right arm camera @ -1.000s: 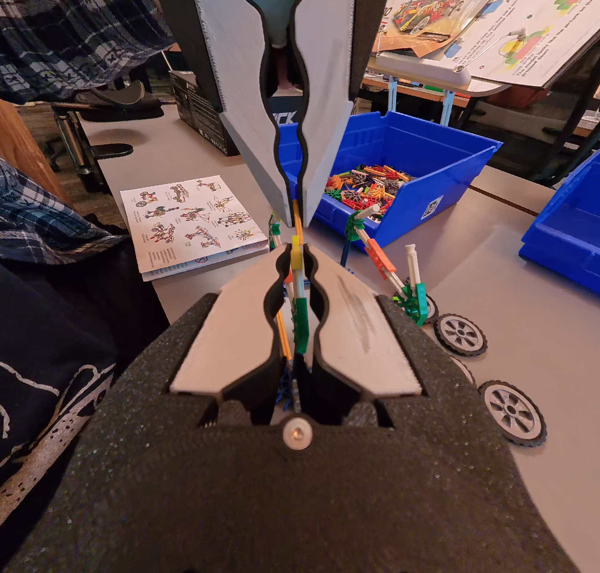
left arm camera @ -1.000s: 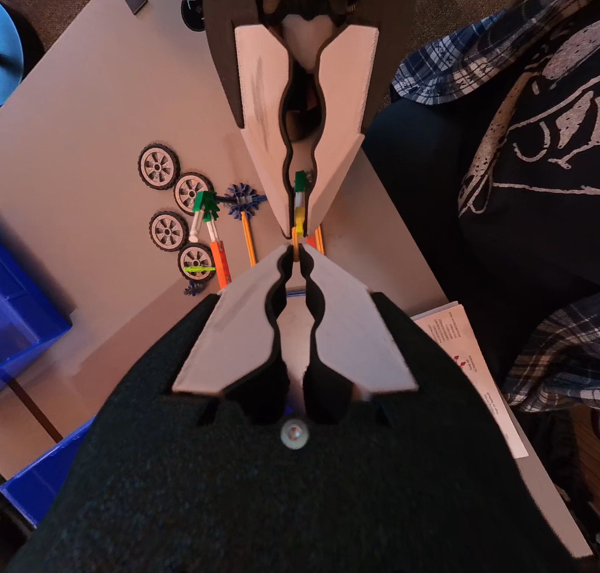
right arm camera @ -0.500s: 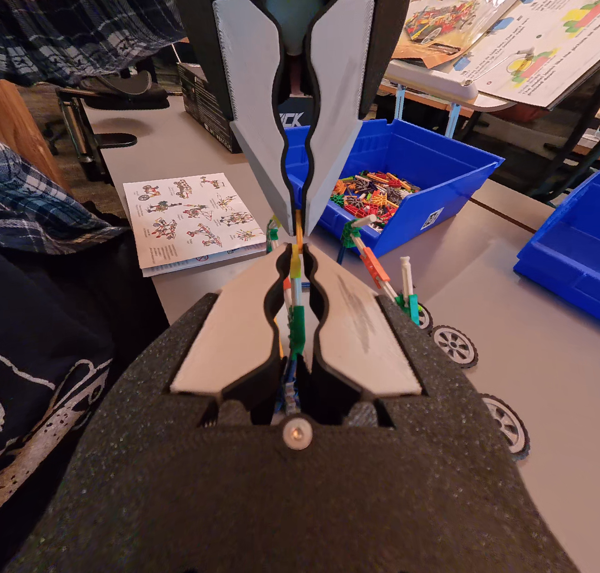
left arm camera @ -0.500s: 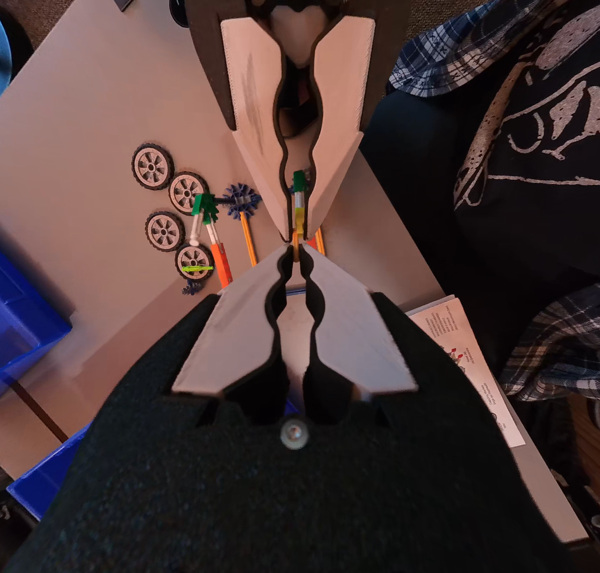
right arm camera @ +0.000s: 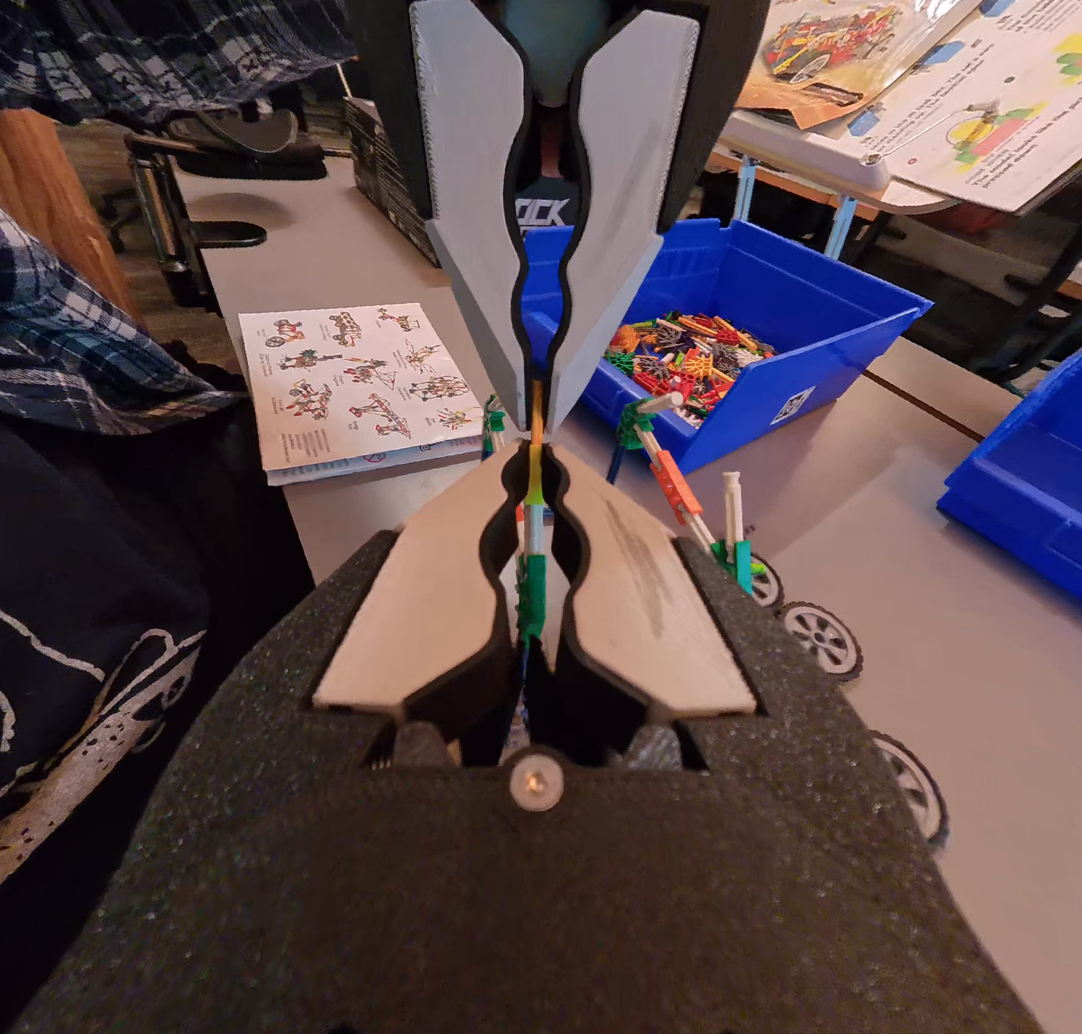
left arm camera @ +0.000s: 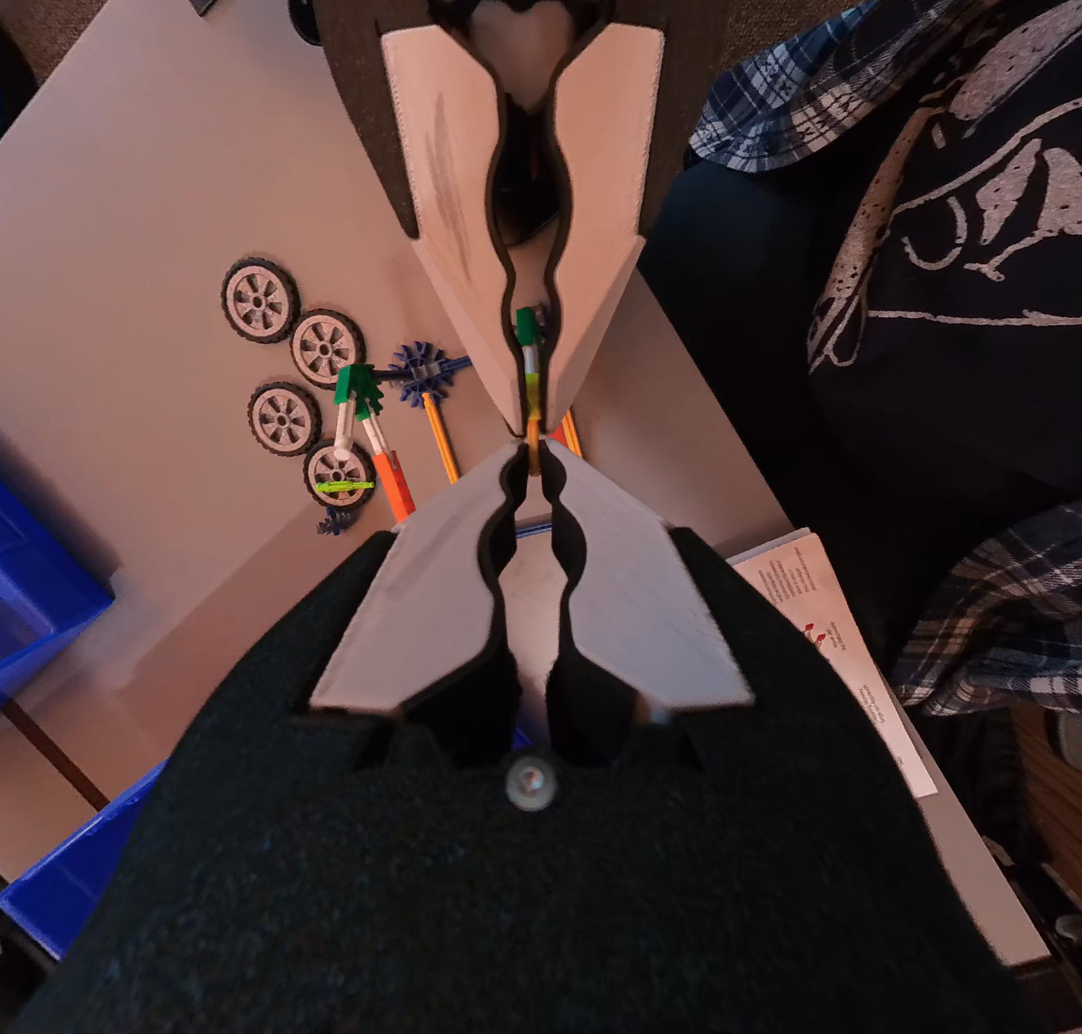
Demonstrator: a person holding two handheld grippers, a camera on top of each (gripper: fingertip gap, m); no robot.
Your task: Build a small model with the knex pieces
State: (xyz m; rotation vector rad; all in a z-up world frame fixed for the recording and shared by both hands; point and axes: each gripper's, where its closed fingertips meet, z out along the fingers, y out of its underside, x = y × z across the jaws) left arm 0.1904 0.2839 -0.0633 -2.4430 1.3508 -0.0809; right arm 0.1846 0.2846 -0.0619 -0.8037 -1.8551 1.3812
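My left gripper is shut on a thin orange rod. My right gripper is shut on a short stick made of a yellow connector, a white rod and a green connector. The two grippers meet tip to tip above the table's near edge, in line with each other. The orange rod runs from the left gripper into the yellow end. In the left wrist view the right gripper comes in from above with the stick between its fingers.
A part-built rod frame with orange, green and blue connectors lies on the grey table beside several loose grey wheels. A blue bin of mixed pieces, a second blue bin, a picture leaflet and a person's dark shirt surround it. Only a small space, under 4 cm, lies between the two pairs of fingers.
The grippers have lined up straighter, tip to tip, and drawn slightly closer. The right gripper has sunk toward the table. Both stay shut on their pieces.
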